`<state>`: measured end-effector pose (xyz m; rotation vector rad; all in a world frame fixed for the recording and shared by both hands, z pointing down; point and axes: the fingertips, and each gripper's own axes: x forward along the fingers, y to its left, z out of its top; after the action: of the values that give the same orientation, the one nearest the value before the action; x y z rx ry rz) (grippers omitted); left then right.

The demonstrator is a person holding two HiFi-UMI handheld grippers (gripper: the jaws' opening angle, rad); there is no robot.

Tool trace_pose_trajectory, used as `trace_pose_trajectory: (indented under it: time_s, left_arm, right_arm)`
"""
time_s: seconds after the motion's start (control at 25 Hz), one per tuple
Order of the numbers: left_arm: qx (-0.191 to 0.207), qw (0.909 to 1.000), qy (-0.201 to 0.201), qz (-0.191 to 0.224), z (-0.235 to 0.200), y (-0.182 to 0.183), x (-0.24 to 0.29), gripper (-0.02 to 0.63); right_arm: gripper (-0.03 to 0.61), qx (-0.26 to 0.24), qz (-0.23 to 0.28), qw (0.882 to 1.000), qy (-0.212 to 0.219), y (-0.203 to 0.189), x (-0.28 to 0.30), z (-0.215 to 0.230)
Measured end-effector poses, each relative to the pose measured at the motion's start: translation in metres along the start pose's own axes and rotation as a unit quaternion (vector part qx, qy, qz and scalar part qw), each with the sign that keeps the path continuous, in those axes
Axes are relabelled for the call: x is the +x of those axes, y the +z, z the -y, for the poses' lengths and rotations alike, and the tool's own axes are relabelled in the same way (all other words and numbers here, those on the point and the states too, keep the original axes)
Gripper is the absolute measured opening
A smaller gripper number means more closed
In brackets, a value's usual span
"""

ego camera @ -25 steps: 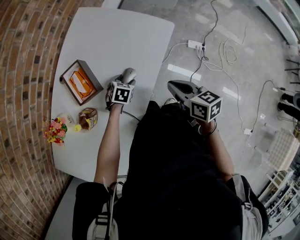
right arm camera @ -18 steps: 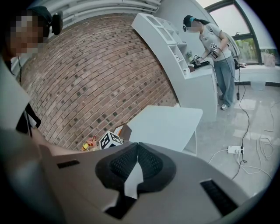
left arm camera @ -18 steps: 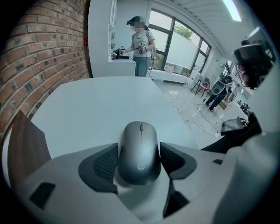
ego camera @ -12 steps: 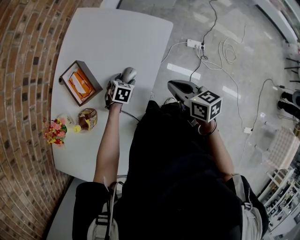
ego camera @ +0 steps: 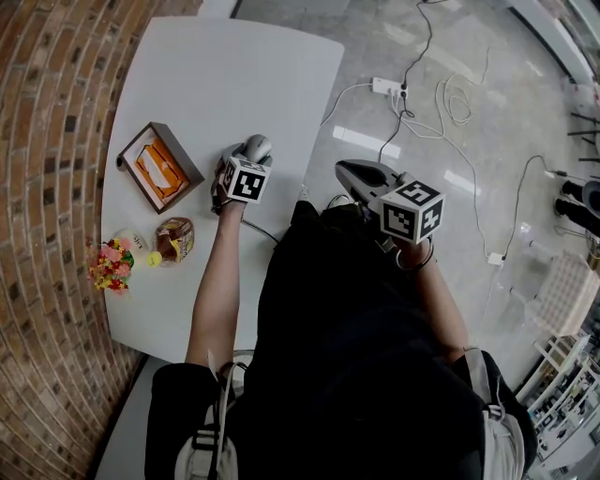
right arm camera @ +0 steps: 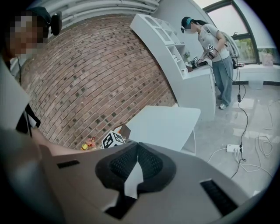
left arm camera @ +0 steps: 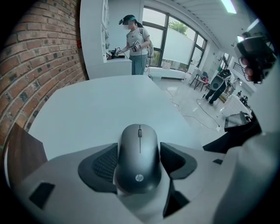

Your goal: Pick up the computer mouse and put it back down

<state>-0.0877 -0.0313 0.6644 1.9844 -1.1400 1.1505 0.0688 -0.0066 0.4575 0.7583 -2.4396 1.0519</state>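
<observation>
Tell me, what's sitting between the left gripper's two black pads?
The computer mouse; the left gripper has its pads against both sides, as the left gripper view shows.

Head view: a red-brown brick wall [ego camera: 42, 187] runs down the 9 o'clock side. A white table with rounded corners [ego camera: 234, 66] stands against it, toward 11 o'clock. A glossy pale grey stone floor [ego camera: 487, 141] fills 12 to 3 o'clock, with bright patches of reflected light. A white power strip [ego camera: 387, 88] with loose white and black cables lies on it at 1 o'clock.

Left gripper view: tall dark-framed windows [left arm camera: 153, 19] at 12 to 1 o'clock, daylight outside; a lit ceiling strip lamp [left arm camera: 227, 5] at 1 o'clock.

Right gripper view: a white open shelving unit [right arm camera: 168, 41] above a white counter [right arm camera: 197, 94] at 1 o'clock, beside the brick.
</observation>
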Motion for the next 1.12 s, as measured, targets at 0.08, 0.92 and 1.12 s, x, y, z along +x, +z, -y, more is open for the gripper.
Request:
trace_pose_trajectory:
  time_s: [0.08,0.92,1.12]
  left_arm:
    - [-0.001,1.0,0.003,-0.004,-0.001,-0.002,0.002,0.314]
    - [-0.021,0.9996,-0.018,-0.011,0.004,-0.009,-0.011,0.301]
    - [-0.026,0.9995,-0.017,0.005,0.005,-0.004,-0.021,0.301]
  right_arm:
    - [0.017,0.001,0.0,1.0,-0.001,-0.001,0.0,0.0]
    - [0.017,0.0,-0.005,1.0,0.002,-0.001,0.004,-0.001]
    - [0.017,-0.001,-0.005,1.0,0.002,-0.001,0.005,-0.002]
